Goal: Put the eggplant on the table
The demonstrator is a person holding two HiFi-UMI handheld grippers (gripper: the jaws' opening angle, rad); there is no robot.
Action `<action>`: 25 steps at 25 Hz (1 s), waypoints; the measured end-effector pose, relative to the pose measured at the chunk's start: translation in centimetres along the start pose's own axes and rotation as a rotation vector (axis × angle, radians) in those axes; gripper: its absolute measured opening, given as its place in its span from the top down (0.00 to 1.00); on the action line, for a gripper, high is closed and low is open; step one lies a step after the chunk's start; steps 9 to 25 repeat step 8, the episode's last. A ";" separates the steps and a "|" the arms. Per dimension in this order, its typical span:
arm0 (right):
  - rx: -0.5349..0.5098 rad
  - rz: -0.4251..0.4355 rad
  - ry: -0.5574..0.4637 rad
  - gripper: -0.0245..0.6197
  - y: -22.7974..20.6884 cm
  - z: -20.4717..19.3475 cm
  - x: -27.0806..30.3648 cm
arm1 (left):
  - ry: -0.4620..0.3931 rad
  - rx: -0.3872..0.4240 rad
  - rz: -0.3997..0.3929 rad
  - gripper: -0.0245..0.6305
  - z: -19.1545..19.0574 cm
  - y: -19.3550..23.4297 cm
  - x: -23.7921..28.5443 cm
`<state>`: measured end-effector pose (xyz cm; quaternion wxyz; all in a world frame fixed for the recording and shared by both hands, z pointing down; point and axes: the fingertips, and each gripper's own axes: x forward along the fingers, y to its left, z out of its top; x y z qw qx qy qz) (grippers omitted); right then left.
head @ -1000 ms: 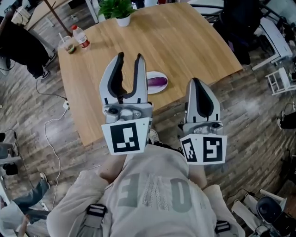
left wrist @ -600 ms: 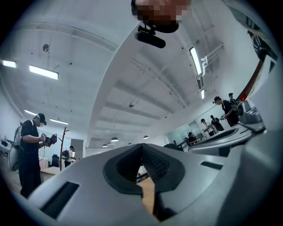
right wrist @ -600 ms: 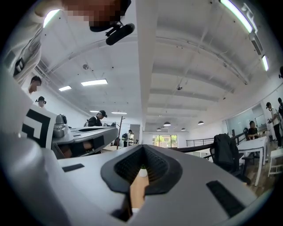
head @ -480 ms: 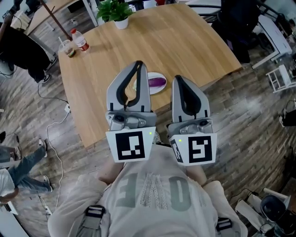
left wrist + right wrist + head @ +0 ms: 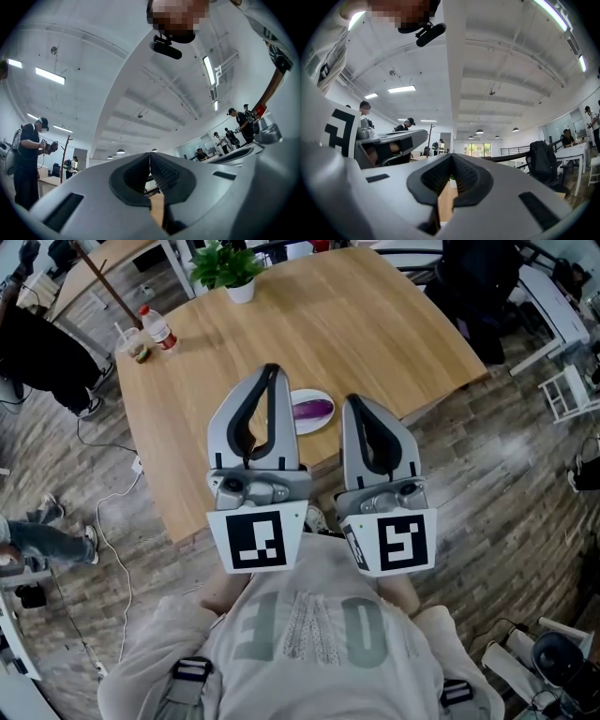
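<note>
A purple eggplant (image 5: 313,410) lies on a small white plate (image 5: 317,427) near the front edge of the wooden table (image 5: 375,324). In the head view both grippers are held up in front of my chest, above the table's near edge. My left gripper (image 5: 271,369) is shut with nothing in it, and its tip hides the plate's left part. My right gripper (image 5: 352,401) is shut and empty too, just right of the plate. In the left gripper view the jaws (image 5: 150,157) meet, and in the right gripper view the jaws (image 5: 452,157) meet as well; both views look up at the ceiling.
A potted plant (image 5: 236,277) stands at the table's far edge. A bottle (image 5: 157,329) and a cup (image 5: 138,351) stand at the far left corner. A black chair (image 5: 487,287) is at the upper right, a cable (image 5: 112,493) on the floor at left.
The left gripper's jaws have gone from open to shut. The right gripper has moved left, closer to the left one and to the plate.
</note>
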<state>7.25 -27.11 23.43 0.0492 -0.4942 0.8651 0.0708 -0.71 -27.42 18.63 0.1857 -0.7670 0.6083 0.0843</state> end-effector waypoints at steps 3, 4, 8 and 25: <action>0.001 0.005 0.005 0.93 0.1 -0.1 0.1 | 0.005 0.000 0.002 0.95 -0.1 0.1 0.1; 0.001 0.006 0.006 0.93 0.1 -0.2 0.2 | 0.006 -0.002 0.003 0.95 -0.2 0.2 0.1; 0.001 0.004 0.010 0.93 -0.1 -0.4 0.5 | 0.004 -0.014 0.009 0.95 -0.4 0.5 0.4; 0.001 0.004 0.010 0.93 -0.1 -0.4 0.5 | 0.004 -0.014 0.009 0.95 -0.4 0.5 0.4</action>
